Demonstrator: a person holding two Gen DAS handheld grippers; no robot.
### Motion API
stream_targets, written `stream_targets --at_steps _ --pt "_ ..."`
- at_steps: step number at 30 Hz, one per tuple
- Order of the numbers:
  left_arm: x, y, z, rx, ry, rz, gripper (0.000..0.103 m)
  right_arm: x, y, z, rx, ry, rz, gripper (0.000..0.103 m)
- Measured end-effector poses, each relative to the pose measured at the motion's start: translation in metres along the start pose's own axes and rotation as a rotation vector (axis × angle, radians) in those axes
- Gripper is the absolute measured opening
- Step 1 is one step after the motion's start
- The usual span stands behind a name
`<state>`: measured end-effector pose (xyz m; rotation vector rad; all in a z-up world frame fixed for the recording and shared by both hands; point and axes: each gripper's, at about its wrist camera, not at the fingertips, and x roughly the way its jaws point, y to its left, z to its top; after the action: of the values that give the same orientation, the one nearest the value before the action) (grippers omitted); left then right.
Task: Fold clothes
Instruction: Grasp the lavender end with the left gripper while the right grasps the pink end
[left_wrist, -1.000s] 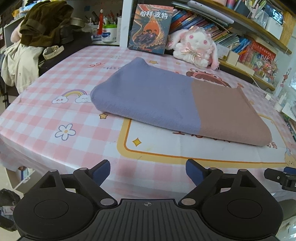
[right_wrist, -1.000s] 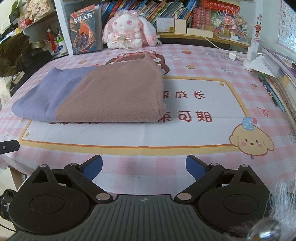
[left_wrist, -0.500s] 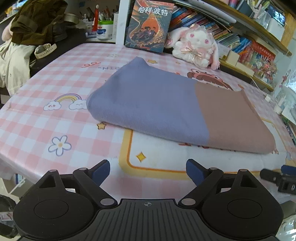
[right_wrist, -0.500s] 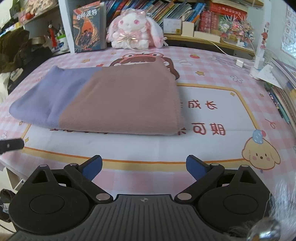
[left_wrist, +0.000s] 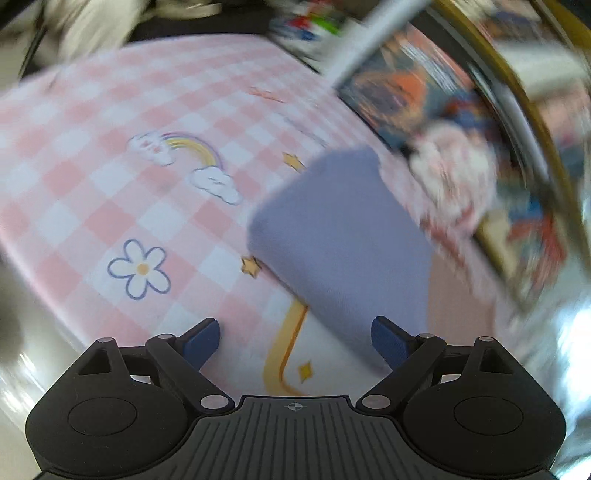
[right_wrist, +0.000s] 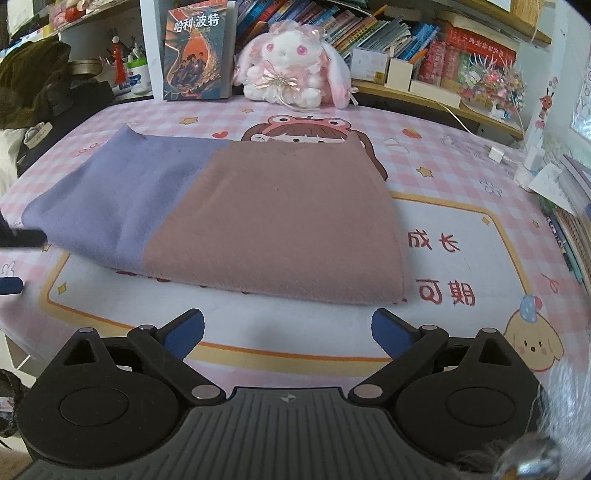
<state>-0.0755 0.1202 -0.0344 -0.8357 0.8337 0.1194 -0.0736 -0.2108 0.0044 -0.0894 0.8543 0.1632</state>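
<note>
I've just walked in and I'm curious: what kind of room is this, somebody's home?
Most likely a home bedroom or study. A plush bunny sits by crowded bookshelves, and a folded cloth lies on a table with a pink cartoon cover.

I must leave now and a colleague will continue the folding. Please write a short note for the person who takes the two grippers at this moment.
Left gripper: open, empty, near the purple end of the folded garment; its view is blurred.
Right gripper: open, empty, in front of the brown end, not touching it.
The garment, purple and brown, lies flat as a folded rectangle on the pink checked tablecloth. A plush rabbit and an upright book stand behind it.
Done: at least one fold, as it looks.
Left: probably another fold; nothing is gripped yet.
</note>
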Motion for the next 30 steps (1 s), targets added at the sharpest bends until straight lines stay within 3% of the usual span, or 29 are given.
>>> stream_targets --at_steps 4,11,24,29,30 --pt "0.005 0.020 0.015 -0.198 0.004 -0.069 0.091 -0.001 0.005 0.006 0.000 -0.001 -0.023 0.098" --pt "0.020 0.042 0.027 -0.424 -0.009 -0.162 0.090 -0.005 0.007 0.011 0.029 0.000 -0.078 0.098" --pt "0.038 0.046 0.038 -0.462 -0.006 -0.237 0.089 -0.025 -0.033 0.026 0.266 -0.107 -0.268 0.098" --pt "0.043 0.052 0.040 -0.491 0.005 -0.278 0.087 -0.016 -0.046 0.037 0.283 -0.100 -0.271 0.098" --pt "0.043 0.052 0.040 -0.492 0.006 -0.276 0.083 -0.013 -0.050 0.040 0.295 -0.097 -0.262 0.098"
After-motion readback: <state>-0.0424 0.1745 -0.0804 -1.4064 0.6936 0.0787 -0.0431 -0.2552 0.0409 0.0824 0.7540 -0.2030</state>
